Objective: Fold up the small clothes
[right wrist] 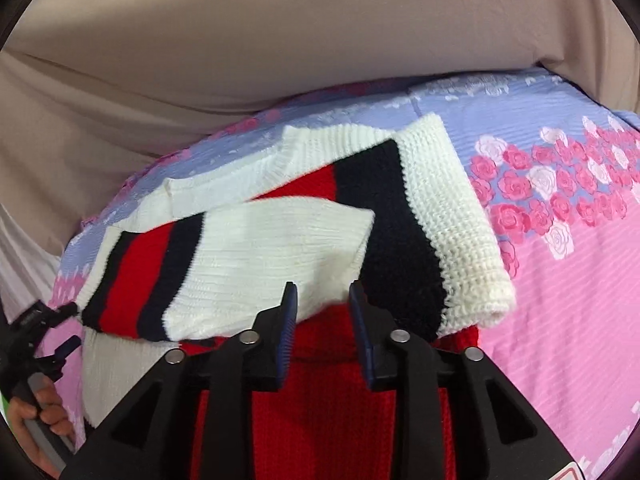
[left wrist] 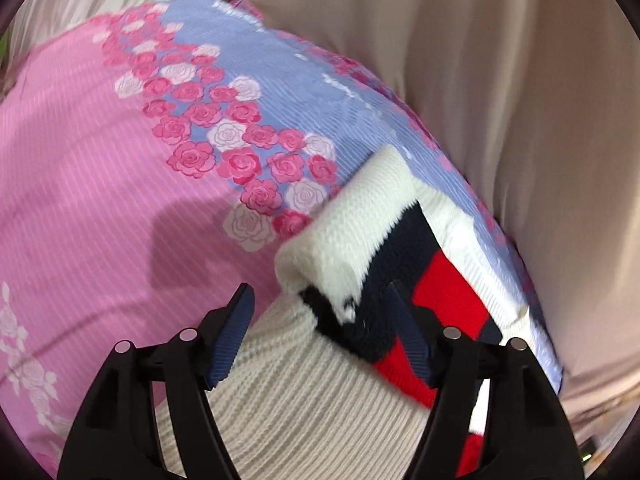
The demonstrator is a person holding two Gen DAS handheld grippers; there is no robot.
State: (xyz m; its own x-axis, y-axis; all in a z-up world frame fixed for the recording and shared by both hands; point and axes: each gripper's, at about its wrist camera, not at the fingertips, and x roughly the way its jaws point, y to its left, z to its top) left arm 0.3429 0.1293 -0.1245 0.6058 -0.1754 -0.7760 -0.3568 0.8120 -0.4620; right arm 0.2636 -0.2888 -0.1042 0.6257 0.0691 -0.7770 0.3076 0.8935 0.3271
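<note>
A knit sweater (right wrist: 404, 216) with white, navy and red stripes lies on a pink and lavender rose-print bedsheet (right wrist: 560, 288). One striped sleeve (right wrist: 256, 248) is folded across its red body (right wrist: 320, 408). My right gripper (right wrist: 323, 285) hovers open at that sleeve's near edge; the white cuff corner sits between the jaws without being pinched. In the left wrist view my left gripper (left wrist: 317, 286) stands wide open over the sweater (left wrist: 360, 240), above its cream ribbed part (left wrist: 304, 400), holding nothing. The left gripper (right wrist: 40, 344) and a hand (right wrist: 36, 420) also show at the right wrist view's lower left.
Beige draped fabric (right wrist: 280, 40) rises behind the bed's far edge and fills the right side (left wrist: 520, 80) of the left wrist view. The bedsheet (left wrist: 100, 200) stretches out flat to the left of the sweater.
</note>
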